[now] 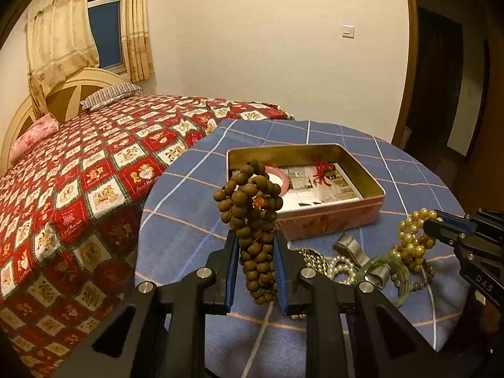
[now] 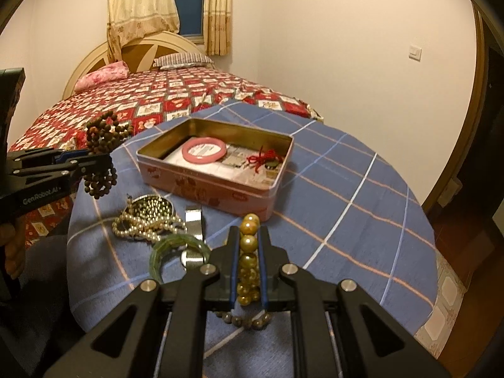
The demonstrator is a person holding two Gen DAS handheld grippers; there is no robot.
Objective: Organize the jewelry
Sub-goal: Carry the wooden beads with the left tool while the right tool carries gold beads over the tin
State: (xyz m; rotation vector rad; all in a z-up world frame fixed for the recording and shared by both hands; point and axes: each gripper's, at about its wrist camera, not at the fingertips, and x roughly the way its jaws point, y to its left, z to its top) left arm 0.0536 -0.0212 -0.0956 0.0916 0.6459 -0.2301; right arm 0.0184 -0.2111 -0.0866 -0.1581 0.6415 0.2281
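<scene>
Left tool pinches brown beads near the tin's front rim. Right tool clamps golden beads (blue desk beyond lies open).

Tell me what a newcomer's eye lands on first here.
Two bunches of beads held up over the blue checked table: dark brown wooden beads in the left tool, golden beads in the right tool. Behind them, an open pink tin holds a pink bangle.
</scene>
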